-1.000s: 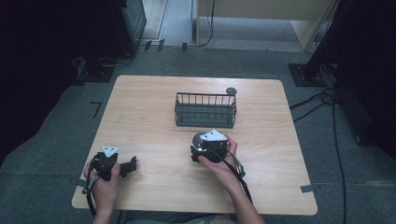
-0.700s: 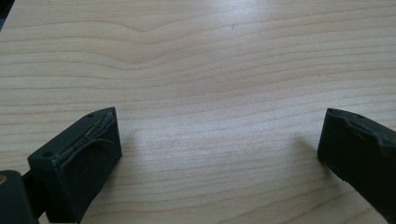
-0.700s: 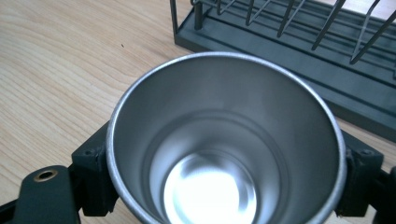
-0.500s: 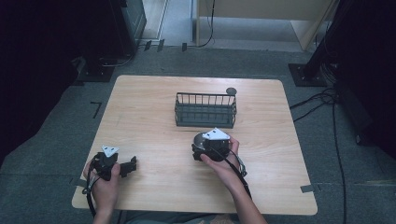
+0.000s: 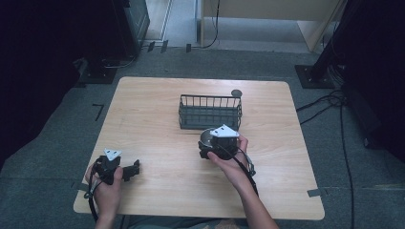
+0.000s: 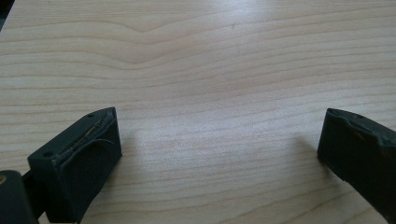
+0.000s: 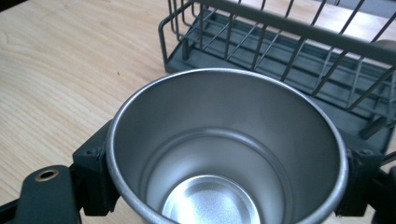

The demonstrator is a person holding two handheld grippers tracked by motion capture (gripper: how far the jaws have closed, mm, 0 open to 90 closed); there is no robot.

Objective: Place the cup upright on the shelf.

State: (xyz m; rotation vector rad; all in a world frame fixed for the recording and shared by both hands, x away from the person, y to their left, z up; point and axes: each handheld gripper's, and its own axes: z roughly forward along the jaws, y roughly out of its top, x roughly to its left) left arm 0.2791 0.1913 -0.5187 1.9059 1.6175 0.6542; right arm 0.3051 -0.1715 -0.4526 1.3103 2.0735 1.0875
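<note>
A shiny steel cup (image 7: 224, 154) stands upright and empty between the two black jaws of my right gripper (image 7: 226, 179), which is shut on its sides just below the rim. From above, the cup (image 5: 207, 136) and right gripper (image 5: 208, 144) are near the table's middle, just in front of a dark wire basket (image 5: 210, 112). The basket (image 7: 280, 56) is empty and lies right behind the cup. My left gripper (image 5: 133, 170) rests at the table's front left, open, with bare wood between its jaws (image 6: 219, 154).
The wooden table (image 5: 143, 119) has bare room left of the basket and along the front. A small dark round object (image 5: 236, 93) sits just behind the basket's right end. Cables lie on the grey floor at the right.
My right gripper and the cup have shifted slightly toward the basket. The left gripper has stayed where it was.
</note>
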